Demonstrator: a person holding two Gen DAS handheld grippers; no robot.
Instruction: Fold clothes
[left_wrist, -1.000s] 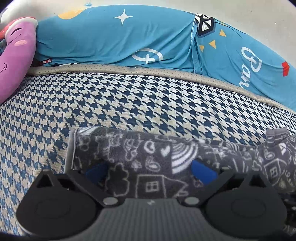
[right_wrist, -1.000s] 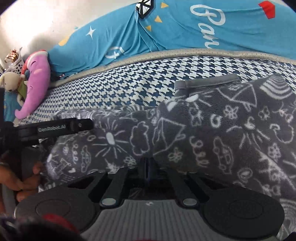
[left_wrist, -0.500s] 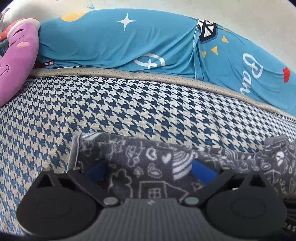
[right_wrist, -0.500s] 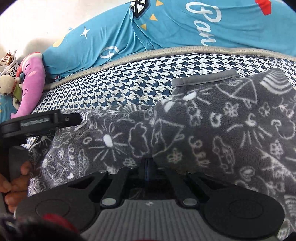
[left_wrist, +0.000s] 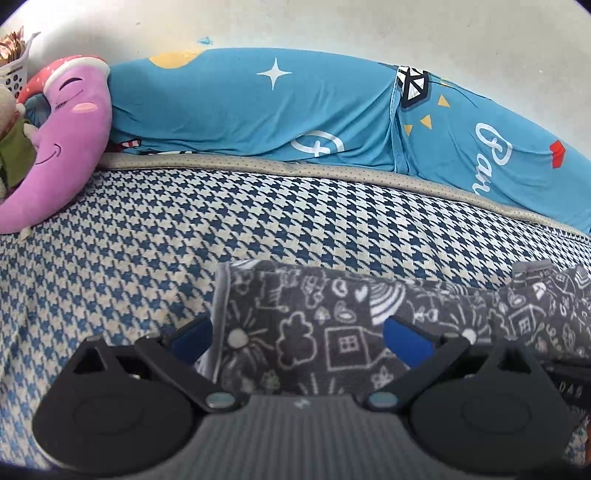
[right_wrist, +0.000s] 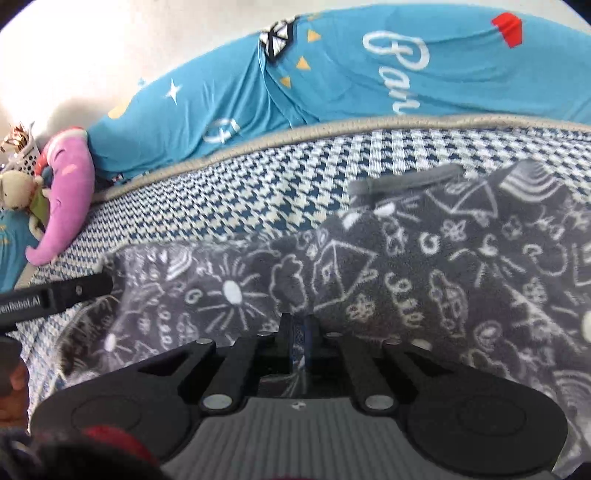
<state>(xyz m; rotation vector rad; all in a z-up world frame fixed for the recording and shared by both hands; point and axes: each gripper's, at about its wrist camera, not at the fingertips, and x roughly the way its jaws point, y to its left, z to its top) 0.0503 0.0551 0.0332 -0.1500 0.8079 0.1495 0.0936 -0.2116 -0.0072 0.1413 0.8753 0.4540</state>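
A grey fleece garment (left_wrist: 332, 306) with white doodles lies bunched on the houndstooth bed cover (left_wrist: 184, 229). In the left wrist view my left gripper (left_wrist: 297, 332) stands open, its blue pads (left_wrist: 404, 338) wide apart. The garment's hemmed end lies loosely between them. In the right wrist view the garment (right_wrist: 461, 266) spreads to the right, with a grey band (right_wrist: 406, 181) at its far edge. My right gripper (right_wrist: 299, 325) is shut on a fold of the garment, which humps up over its tips. The left gripper's black body (right_wrist: 55, 299) shows at the left edge of that view.
A long blue printed cushion (left_wrist: 258, 110) runs along the wall behind the bed. A purple plush toy (left_wrist: 66, 147) and a white basket (left_wrist: 14, 70) sit at the far left. A beige stuffed toy (right_wrist: 18, 184) leans beside the plush. A hand (right_wrist: 14, 384) shows at lower left.
The left gripper has risen and drawn back, so more wall shows. The garment's hemmed end has slid rightward between its open fingers. The right gripper stays shut on the fold.
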